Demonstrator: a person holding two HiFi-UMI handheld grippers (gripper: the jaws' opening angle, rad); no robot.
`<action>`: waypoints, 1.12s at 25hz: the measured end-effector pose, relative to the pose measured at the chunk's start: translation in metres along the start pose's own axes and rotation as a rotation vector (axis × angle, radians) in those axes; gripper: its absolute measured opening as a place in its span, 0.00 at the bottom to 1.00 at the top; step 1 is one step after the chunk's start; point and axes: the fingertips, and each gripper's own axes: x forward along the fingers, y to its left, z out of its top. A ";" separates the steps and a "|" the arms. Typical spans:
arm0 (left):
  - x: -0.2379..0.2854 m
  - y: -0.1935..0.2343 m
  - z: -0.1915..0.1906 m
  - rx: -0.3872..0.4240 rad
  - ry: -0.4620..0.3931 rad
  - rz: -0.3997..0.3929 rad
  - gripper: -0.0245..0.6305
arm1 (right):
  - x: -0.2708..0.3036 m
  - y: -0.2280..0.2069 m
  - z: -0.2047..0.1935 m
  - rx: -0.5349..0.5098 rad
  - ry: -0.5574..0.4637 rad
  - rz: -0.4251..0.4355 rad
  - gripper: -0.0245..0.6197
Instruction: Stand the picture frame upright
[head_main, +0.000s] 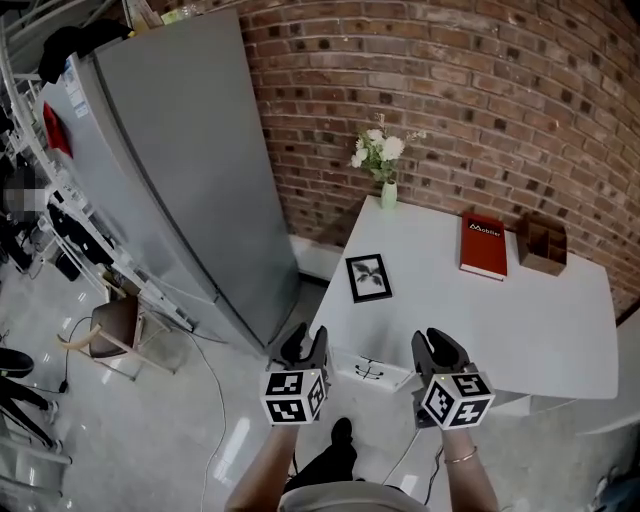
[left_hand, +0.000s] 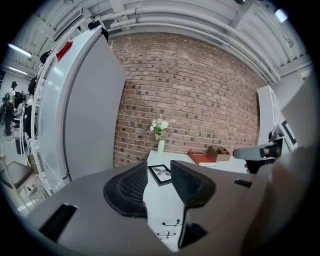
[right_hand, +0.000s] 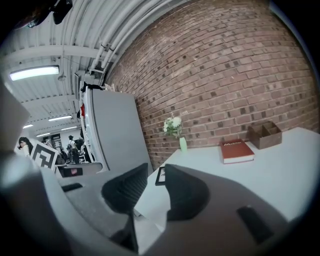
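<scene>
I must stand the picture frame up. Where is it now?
In the head view the picture frame lies flat near the left edge of the white table, this side of the flower vase, left of the red book.

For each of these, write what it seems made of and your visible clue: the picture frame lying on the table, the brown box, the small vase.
Picture frame: matt black border, likely wood or plastic; which, the look leaves open.
Brown box: probably wood, from its plain brown, dull walls and divider.
Vase: pale green, smooth, perhaps ceramic or glass.
</scene>
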 end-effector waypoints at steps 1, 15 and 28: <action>0.009 0.005 0.003 0.001 0.003 -0.002 0.25 | 0.010 -0.002 0.003 0.000 0.002 -0.005 0.18; 0.113 0.044 0.033 0.022 0.023 -0.043 0.25 | 0.115 -0.025 0.031 -0.009 0.033 -0.047 0.18; 0.162 0.045 0.041 0.015 0.035 -0.022 0.25 | 0.172 -0.046 0.043 -0.044 0.067 0.009 0.18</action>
